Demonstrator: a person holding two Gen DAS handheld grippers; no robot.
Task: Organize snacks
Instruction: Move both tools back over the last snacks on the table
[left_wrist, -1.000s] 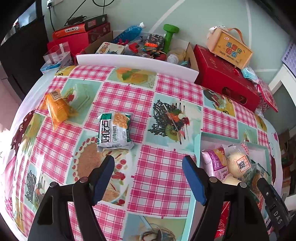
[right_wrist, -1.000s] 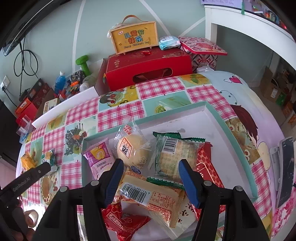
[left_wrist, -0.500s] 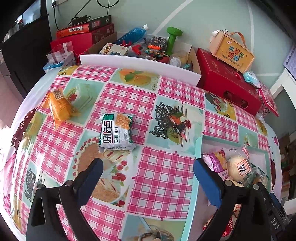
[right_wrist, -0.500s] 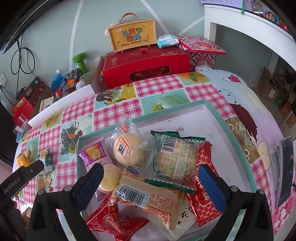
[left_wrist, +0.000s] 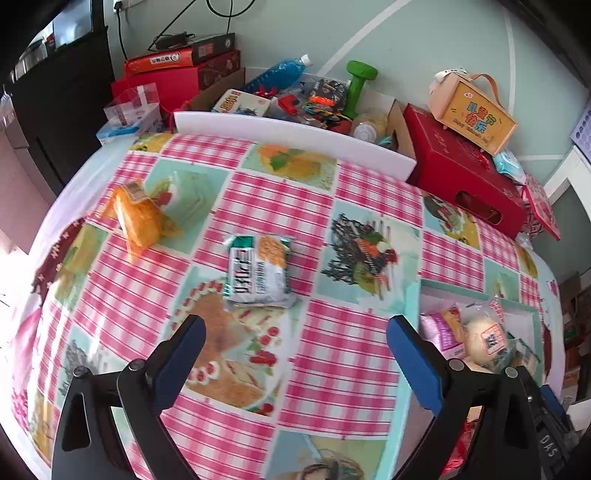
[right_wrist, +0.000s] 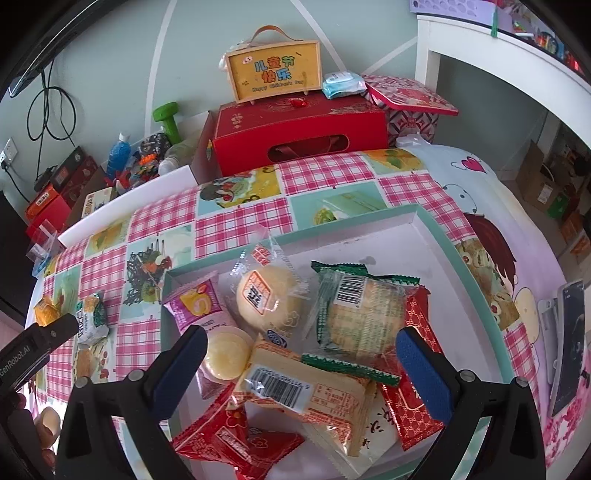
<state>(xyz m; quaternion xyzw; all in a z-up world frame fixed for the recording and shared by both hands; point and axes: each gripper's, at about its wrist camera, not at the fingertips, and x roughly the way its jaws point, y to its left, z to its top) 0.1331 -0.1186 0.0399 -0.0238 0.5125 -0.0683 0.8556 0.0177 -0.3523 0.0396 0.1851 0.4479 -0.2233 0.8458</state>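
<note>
The left gripper (left_wrist: 295, 341) has just spread its jaws wide, empty; the green-and-white snack packet (left_wrist: 258, 271) lies on the desk (left_wrist: 332, 369) just beyond them, seemingly untouched. The right gripper (right_wrist: 301, 349), jaws likewise just widened, grips nothing above the tray (right_wrist: 461, 258) of snacks.

Pale green wall (right_wrist: 122, 74) (white stripes) behind a white shelf (right_wrist: 517, 70).

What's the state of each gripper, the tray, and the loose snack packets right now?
left gripper: open, nothing between its jaws, which have just been opening.
right gripper: open above the pile, gripping nothing, jaws have just been opening.
tray: holds a pile of sealed packets, far corner bare.
green-and-white packet: sealed, flat on the tablecloth, outside the tray.
orange packet: sealed, on the tablecloth, outside the tray.
</note>
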